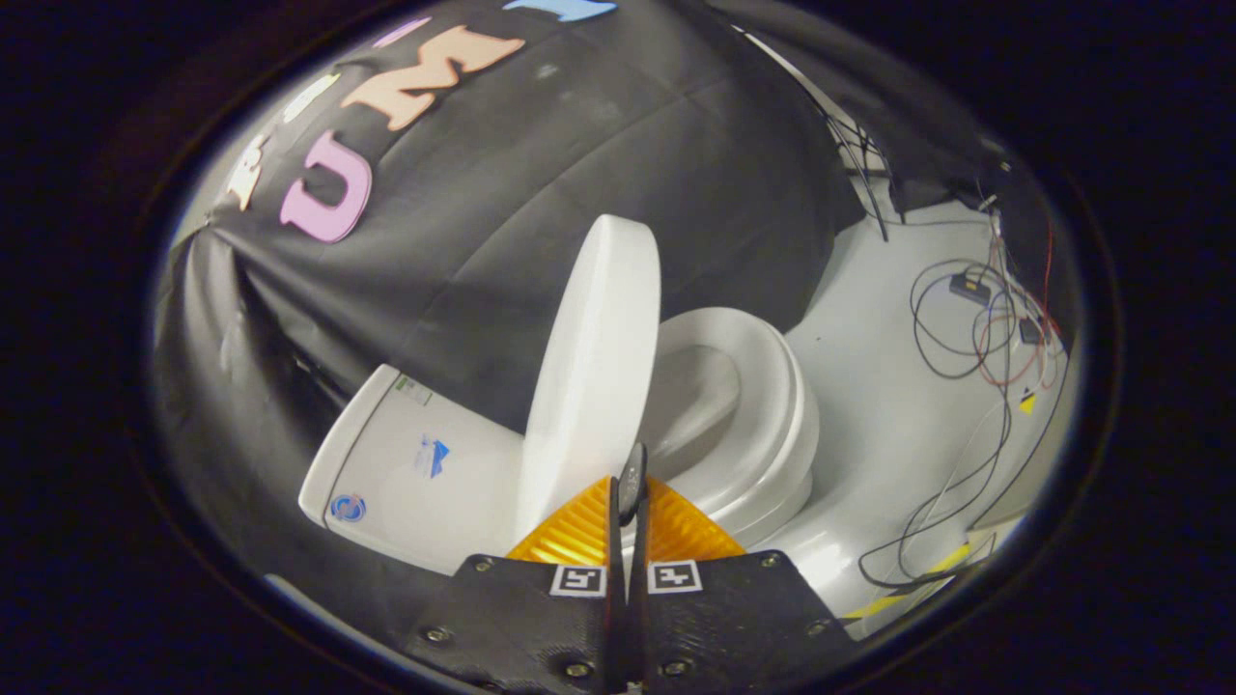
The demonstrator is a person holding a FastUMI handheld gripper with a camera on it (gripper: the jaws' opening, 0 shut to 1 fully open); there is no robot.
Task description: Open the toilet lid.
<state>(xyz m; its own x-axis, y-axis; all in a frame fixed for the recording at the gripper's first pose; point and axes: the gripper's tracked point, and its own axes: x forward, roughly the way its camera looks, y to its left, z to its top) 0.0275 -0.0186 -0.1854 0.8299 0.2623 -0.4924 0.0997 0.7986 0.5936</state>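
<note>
The hand-held gripper (630, 507) has its fingers pressed together, holding nothing, just beside the lower edge of the white oval plastic toilet lid (589, 376), which stands raised above the white seat (772, 405).

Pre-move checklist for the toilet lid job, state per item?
1. White oval plastic toilet lid raised off the seat: ok, standing near upright.
2. Gripper fingers closed together: ok, no gap between them.
3. Fingers gripping the lid: cannot tell; the tips sit at the lid's lower edge, contact unclear.
4. White toilet seat ring left down on the bowl: ok.
5. Lid resting back against the white ceramic tank: not ok, still short of it.
6. Loose black and red cables on the floor away from the toilet: ok.
</note>
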